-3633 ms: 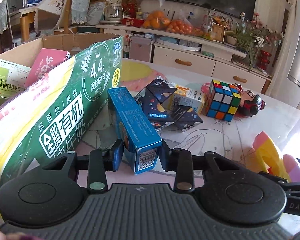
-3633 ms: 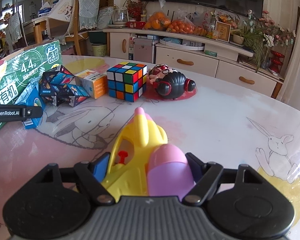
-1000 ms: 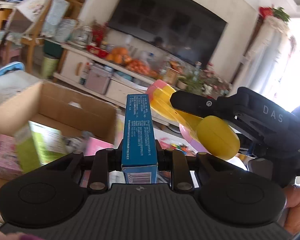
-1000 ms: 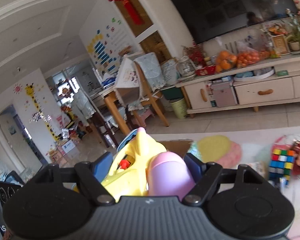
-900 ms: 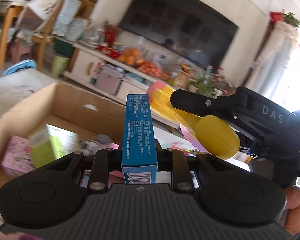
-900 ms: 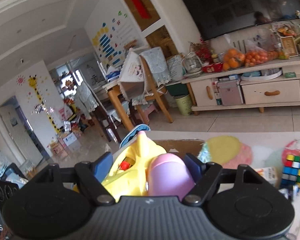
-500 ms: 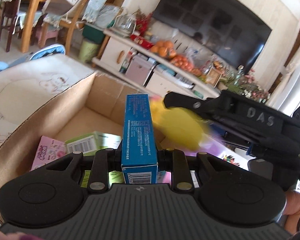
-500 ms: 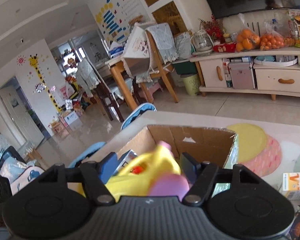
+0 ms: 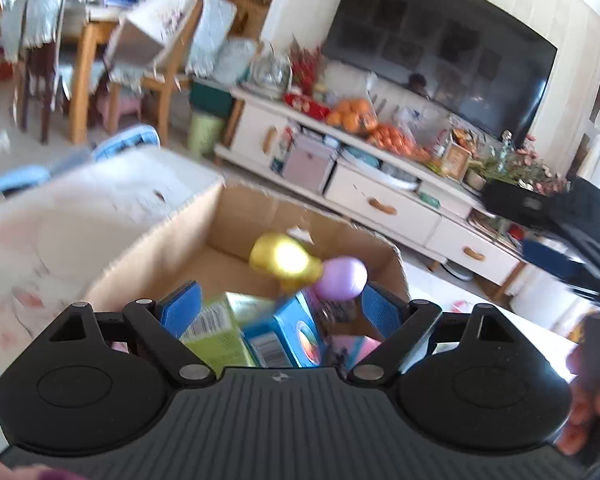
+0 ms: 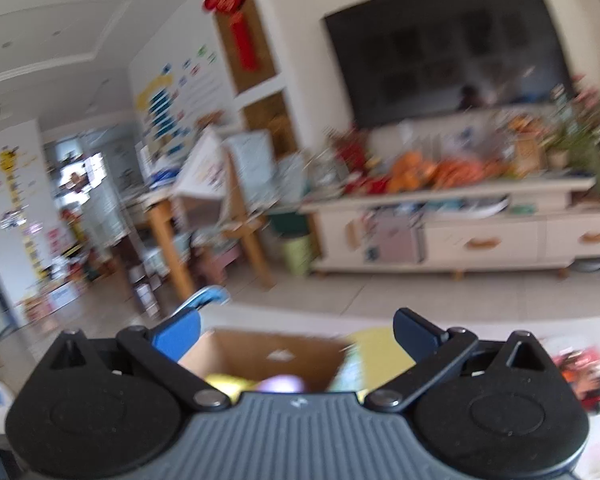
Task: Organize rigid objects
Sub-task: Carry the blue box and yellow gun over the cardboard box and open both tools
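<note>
Both grippers hover above an open cardboard box [image 9: 172, 248]. My left gripper [image 9: 278, 304] is open and empty; the blue carton [image 9: 288, 336] lies in the box just below it, beside a green carton [image 9: 216, 336] and a pink pack [image 9: 364, 346]. The yellow and purple toy [image 9: 300, 266] lies in the box too, blurred. My right gripper [image 10: 296, 330] is open and empty above the box [image 10: 276, 352]; the toy [image 10: 260, 384] shows low between its fingers. The right gripper's body [image 9: 560, 216] shows at the right of the left wrist view.
The box stands on a table with a pale printed cloth [image 9: 40, 240]. Behind it are a white TV cabinet [image 9: 380, 200] with fruit, a large TV [image 9: 440, 60], and wooden chairs [image 9: 100, 80]. Toys [image 10: 580, 368] lie on the table to the right.
Both grippers have opened. The blue carton left my left gripper and now lies in the box. The toy left my right gripper and lies in the box. The right gripper pulled up and away.
</note>
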Tool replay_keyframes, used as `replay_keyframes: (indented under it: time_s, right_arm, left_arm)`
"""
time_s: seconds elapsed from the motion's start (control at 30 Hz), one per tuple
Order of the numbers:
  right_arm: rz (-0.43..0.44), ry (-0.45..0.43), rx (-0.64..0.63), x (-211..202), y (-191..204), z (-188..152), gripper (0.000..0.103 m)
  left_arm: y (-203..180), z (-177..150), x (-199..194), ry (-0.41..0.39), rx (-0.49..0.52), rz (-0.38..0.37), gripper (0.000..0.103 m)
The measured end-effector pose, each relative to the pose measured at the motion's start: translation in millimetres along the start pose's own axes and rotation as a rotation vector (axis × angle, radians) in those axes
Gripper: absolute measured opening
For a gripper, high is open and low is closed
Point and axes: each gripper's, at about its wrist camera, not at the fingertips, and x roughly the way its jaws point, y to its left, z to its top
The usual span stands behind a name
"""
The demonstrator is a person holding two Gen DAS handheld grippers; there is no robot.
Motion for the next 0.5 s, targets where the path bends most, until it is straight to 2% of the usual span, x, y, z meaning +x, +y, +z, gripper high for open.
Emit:
replay_keyframes:
  time_s: [0.17,0.3,0.4,0.5]
  right_arm:
    - [-0.152,-0.079,-0.039,-28.4,-16.2,-7.6,0.102]
    - [-0.235,-0.098,-0.030,-47.6,-33.8,-21.8,0.102]
    - [-0.303,-0.119,-0.044,-61.9,-42.8,-35.7,0.102]
    - [-0.310,-0.142,-0.093,-75.6,-49.9,-51.0,0.102]
  left_arm:
    - [8.9,2.3,-4.6,-0.030,-0.086,0.020,0.103]
    - [3.7,5.0,-6.1,-0.079,-0.073,0.046,0.103]
    - [-0.7,5.3,-6.7,-0.100,-0.060,0.036,0.103]
    - [-4.9,3.1,-8.0,-0.116,-0.040,0.018,0.103]
